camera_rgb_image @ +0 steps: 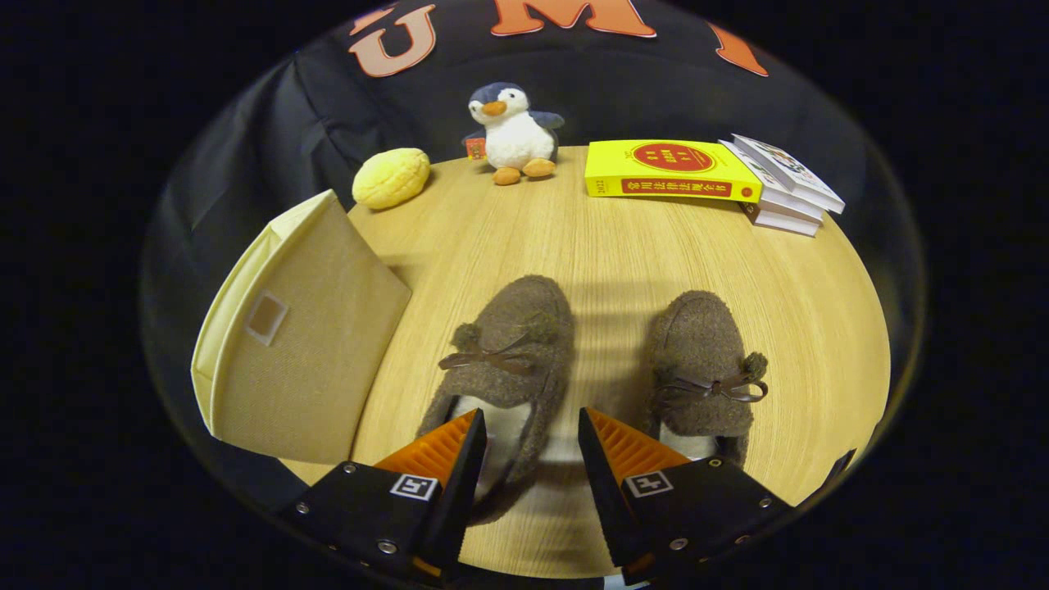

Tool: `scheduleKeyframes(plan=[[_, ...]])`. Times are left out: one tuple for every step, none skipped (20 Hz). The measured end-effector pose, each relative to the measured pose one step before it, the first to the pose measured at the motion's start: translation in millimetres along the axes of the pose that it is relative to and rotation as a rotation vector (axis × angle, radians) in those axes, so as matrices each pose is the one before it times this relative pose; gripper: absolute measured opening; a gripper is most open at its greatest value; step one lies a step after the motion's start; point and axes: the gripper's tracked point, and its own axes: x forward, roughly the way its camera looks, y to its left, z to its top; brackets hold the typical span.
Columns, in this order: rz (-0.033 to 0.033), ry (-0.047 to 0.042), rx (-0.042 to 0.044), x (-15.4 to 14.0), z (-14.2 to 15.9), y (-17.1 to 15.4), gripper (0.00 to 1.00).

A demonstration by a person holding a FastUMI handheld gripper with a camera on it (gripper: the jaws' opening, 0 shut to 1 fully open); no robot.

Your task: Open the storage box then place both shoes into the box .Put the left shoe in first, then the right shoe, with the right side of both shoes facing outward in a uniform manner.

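Jaws of the gripper (529, 426) stand wide apart and hold nothing, hovering over the heel end of the left-hand slipper (504, 360). That brown fuzzy slipper lies on the round wooden table (590, 246) with its toe pointing to 12 o'clock, its inner rim showing in the gap between the fingers; one finger (447, 447) overlaps its heel opening, though whether it touches the fabric is hard to judge from this angle. The second slipper (705, 369) lies just beside it at 3 o'clock, apart from it, also toe to 12 o'clock, with the other finger (619, 447) covering part of its heel. Each has a small dark bow and pompoms across the top.

From the slippers, the beige fabric storage box (303, 344) sits at 9 o'clock, at the table's edge, tilted, with a broad side panel facing up and a small tag on it; its pale lining shows along the far rim.

Beyond the slippers, at 11 o'clock, lies a yellow bun-shaped toy (392, 177); at 12 o'clock a plush penguin (514, 131) stands upright; at 1 o'clock a yellow book (668, 170) lies flat, touching a stack of pale books (787, 192).
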Motion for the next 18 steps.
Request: scheduleKeyframes(plan=[[-0.02174, -0.01024, -0.00200, 6.53, 2.08, -4.64, 0.65], [-0.01761, -0.00525, 0.00016, 5.47, 1.80, -3.78, 0.63], [-0.00211, -0.00357, 0.01842, 4.53, 0.69, 0.93, 0.59], [0.01220, -0.01662, 0.02851, 4.14, 4.28, 3.52, 0.58], [-0.00448, -0.01251, 0.01681, 2.23, 3.73, 0.33, 0.55], [-0.01090, -0.01351, 0.00202, 2.77, 2.35, -2.39, 0.52], [-0.01413, -0.01080, -0.00341, 4.15, 2.44, -2.21, 0.49], [0.00251, 0.00083, 0.00242, 5.14, -0.73, 1.02, 0.46], [0.00935, 0.00917, 0.01435, 4.17, -1.89, 3.67, 0.40], [0.00846, 0.00365, 0.01613, 1.56, -2.02, 3.83, 0.35], [-0.00683, -0.00521, 0.00308, 0.38, -0.10, -1.43, 0.27], [-0.00139, -0.00395, -0.00129, 0.74, 1.30, -0.53, 0.24], [-0.00607, -0.00273, -0.00161, -0.94, 1.85, -0.87, 0.18], [0.00227, 0.00096, 0.00601, -1.82, -0.12, 0.82, 0.14], [0.00207, 0.00144, 0.01142, -3.27, 1.63, 1.12, 0.07], [-0.00155, 0.01016, 0.01285, -3.06, 0.26, 0.75, 0.06], [0.01231, 0.01280, 0.01817, -5.88, -0.18, 2.04, 0.05], [0.01676, -0.00220, 0.01853, -6.29, 4.04, 5.71, 0.05]])
